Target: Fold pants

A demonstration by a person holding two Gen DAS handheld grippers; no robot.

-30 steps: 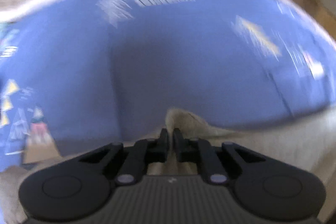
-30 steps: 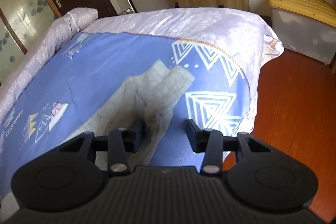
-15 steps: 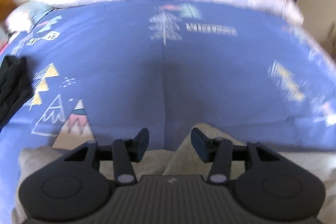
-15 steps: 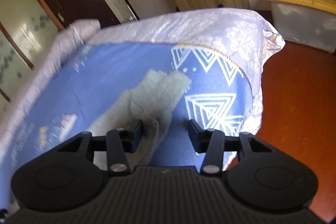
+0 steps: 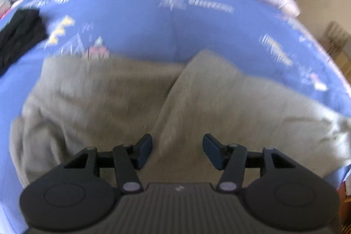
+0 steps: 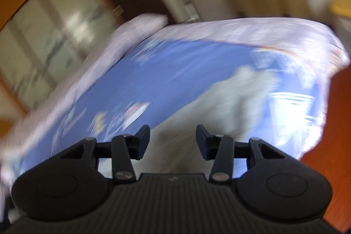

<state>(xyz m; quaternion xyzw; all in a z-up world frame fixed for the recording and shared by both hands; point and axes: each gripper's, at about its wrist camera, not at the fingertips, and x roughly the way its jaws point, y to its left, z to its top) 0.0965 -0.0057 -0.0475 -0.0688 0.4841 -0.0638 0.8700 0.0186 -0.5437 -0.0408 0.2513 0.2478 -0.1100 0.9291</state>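
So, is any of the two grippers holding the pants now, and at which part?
Nothing is held. The left gripper has just been opening, its jaws apart above the grey pants. The right gripper is open too.

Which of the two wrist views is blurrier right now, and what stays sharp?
Right wrist view: heavy streaking over bed and room, only the right gripper crisp. Left wrist view: milder blur on grey pants; left gripper sharp.

Bed point(image 5: 136, 21) carries a blue patterned sheet with a pale lilac quilted border. Grey pants point(image 5: 122, 98) lie spread directly on the sheet. A black garment point(image 5: 19, 34) lies left of the pants, apart from them.
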